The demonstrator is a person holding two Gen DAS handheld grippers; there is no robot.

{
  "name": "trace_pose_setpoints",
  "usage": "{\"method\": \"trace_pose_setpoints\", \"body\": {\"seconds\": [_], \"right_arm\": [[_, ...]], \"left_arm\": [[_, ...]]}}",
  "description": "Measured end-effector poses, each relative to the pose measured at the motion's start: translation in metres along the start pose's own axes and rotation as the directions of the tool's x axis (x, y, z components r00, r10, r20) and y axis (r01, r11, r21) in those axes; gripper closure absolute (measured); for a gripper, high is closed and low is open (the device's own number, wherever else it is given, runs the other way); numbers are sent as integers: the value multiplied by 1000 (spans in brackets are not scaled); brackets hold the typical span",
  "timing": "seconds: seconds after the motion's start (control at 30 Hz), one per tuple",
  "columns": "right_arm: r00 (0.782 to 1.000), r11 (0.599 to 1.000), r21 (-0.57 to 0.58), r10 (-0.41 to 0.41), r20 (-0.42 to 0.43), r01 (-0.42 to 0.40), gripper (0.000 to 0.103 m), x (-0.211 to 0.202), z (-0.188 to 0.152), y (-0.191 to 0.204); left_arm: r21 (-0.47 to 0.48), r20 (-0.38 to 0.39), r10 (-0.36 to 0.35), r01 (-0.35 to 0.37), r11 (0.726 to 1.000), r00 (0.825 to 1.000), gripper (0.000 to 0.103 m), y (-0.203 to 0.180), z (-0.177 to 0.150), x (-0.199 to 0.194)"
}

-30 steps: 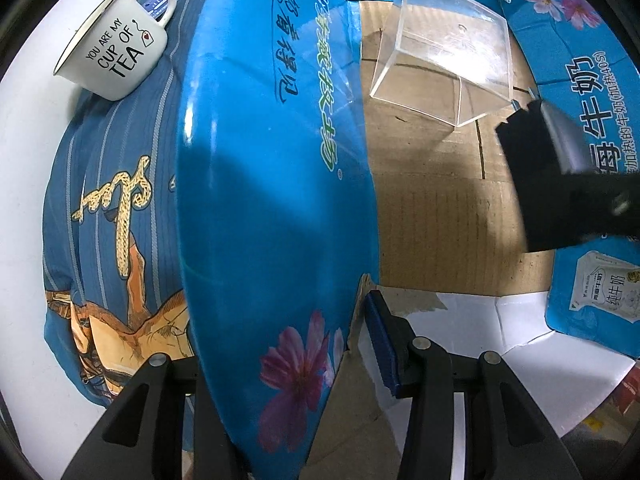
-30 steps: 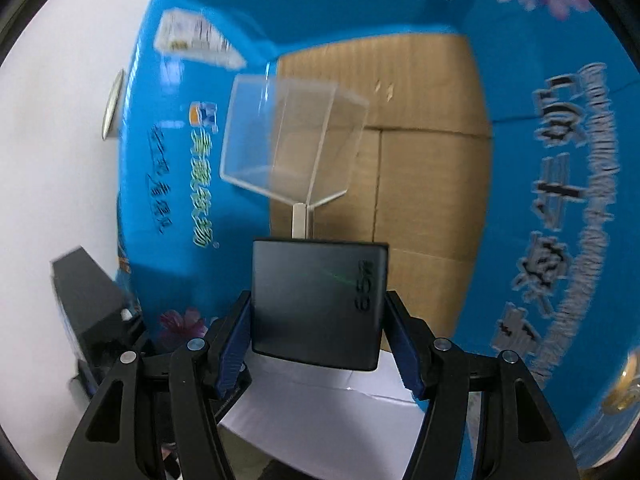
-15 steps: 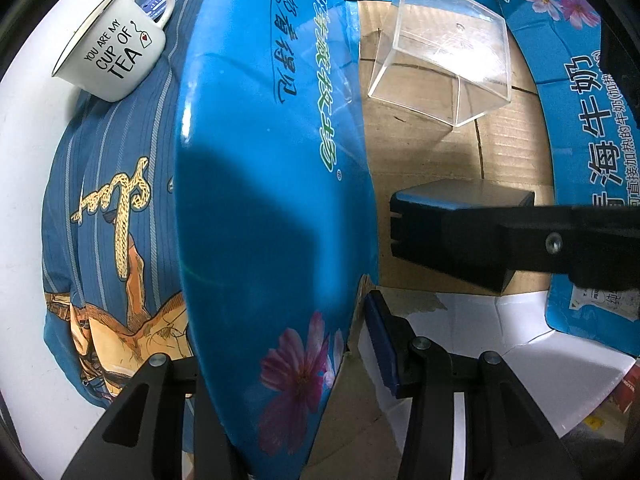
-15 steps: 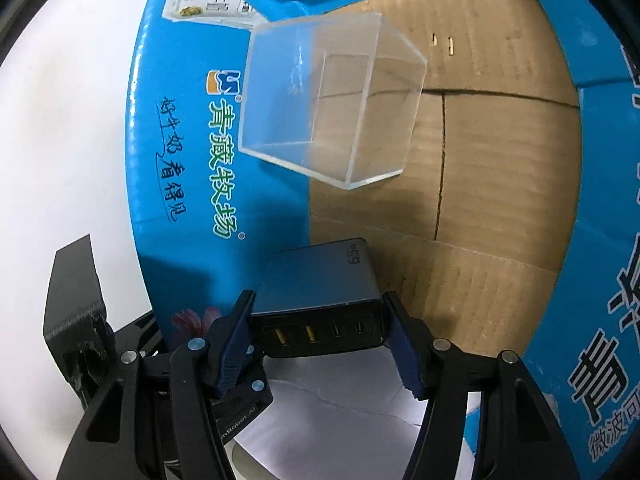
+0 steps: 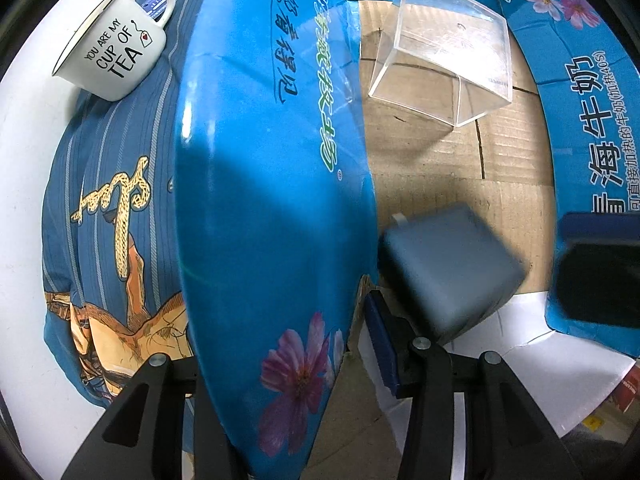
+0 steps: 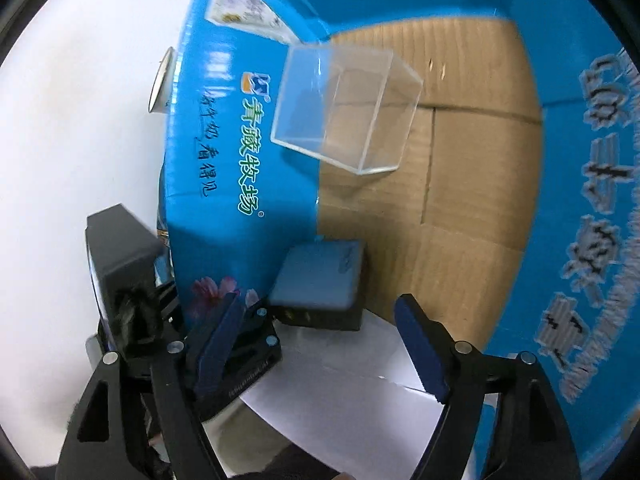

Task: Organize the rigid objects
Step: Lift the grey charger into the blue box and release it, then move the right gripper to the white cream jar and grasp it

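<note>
A blue milk carton box lies open, its brown floor (image 5: 420,152) showing. My left gripper (image 5: 280,344) points down and is shut on the box's blue side flap (image 5: 260,160). A dark grey charger block (image 5: 448,264) lies near the box's front edge, blurred. My right gripper (image 6: 320,300) hangs just over the charger (image 6: 320,280). Its jaws are opening and the pads stand apart from the block. A clear plastic cube container (image 5: 444,60) rests tilted against the far corner. In the left wrist view only one finger (image 5: 596,264) of the right gripper shows.
A white mug (image 5: 116,52) with black lettering stands on a blue patterned cloth (image 5: 108,200) left of the box. White table (image 6: 80,120) surrounds it. A white inner flap (image 6: 360,360) lies at the box's near edge. The right blue wall (image 6: 580,200) bounds the box.
The right gripper's jaws have spread and let go of the charger, which now lies on the box floor. The right gripper has drawn back slightly. The left gripper has kept still.
</note>
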State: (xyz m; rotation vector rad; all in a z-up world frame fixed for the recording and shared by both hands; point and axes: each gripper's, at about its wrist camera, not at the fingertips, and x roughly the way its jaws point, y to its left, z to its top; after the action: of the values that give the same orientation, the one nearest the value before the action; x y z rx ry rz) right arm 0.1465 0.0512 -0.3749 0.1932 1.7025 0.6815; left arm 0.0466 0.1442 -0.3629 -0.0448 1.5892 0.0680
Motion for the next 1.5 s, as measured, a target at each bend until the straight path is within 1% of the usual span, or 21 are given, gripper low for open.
{"method": "trace_pose_setpoints", "body": {"seconds": [0.17,0.27,0.37,0.4,0.43,0.57,0.63,0.73,0.8,0.9,0.97,1.0,1.03,1.1,1.13,1.17,1.2,1.33,1.43,1.5], "right_arm": [[994,998,-9,-62,91,63,22,-35,-5,5],[982,993,-10,-115,147,118,22,-58,-6,7],[966,986,-7,-165,201,170,22,-80,-20,5],[964,986,-3,-164,211,169,22,-83,-21,8],[961,985,4,-168,218,171,22,-96,-19,2],[951,982,23,-188,244,188,22,-122,-37,7],[944,980,35,-197,264,195,22,-127,-39,4],[934,980,81,-200,296,184,22,-141,-40,-6],[914,978,130,-201,352,165,22,-160,-41,-20],[867,962,228,-240,437,151,22,-189,-40,-50],[843,943,293,-281,458,155,14,-201,-33,-75],[836,931,337,-295,462,141,8,-206,-29,-91],[843,921,372,-291,452,119,8,-208,-25,-105],[879,889,452,-274,391,75,8,-206,-12,-136],[891,875,481,-260,372,54,8,-204,-4,-150],[895,867,497,-249,371,36,8,-203,1,-160],[894,856,517,-242,378,13,8,-201,6,-171],[904,830,558,-230,361,-11,8,-186,34,-204],[915,818,575,-219,340,-18,8,-171,54,-219],[920,819,573,-211,329,-17,8,-162,67,-222]], "left_arm": [[7,4,8,-8,1000,1000,60,-2,0,0],[7,5,8,-8,1000,1000,60,-2,-1,0],[6,6,9,-9,1000,1000,59,-3,-1,1],[6,6,11,-11,1000,1000,59,-3,-1,0],[8,6,12,-12,1000,1000,59,-4,-1,1],[7,1,13,-13,1000,1000,59,-4,0,1],[7,1,13,-13,1000,1000,59,-4,1,2],[11,-1,28,-28,1000,1000,56,-6,2,3],[19,-3,34,-33,999,999,56,-7,3,4],[24,-1,33,-33,999,999,56,-7,3,4],[27,3,35,-35,999,999,56,-7,2,4],[24,2,34,-34,999,999,56,-6,3,4],[21,1,33,-33,999,999,56,-6,3,5],[13,2,33,-33,999,999,56,-4,2,4],[10,3,32,-32,999,999,56,-3,2,4],[4,4,31,-31,1000,1000,56,-3,2,4],[-2,9,28,-28,1000,1000,56,-1,0,4],[-18,31,19,-18,1000,999,56,2,-6,4],[-35,33,11,-10,999,999,56,7,-11,5],[-40,29,9,-8,999,1000,56,8,-13,5]]}}
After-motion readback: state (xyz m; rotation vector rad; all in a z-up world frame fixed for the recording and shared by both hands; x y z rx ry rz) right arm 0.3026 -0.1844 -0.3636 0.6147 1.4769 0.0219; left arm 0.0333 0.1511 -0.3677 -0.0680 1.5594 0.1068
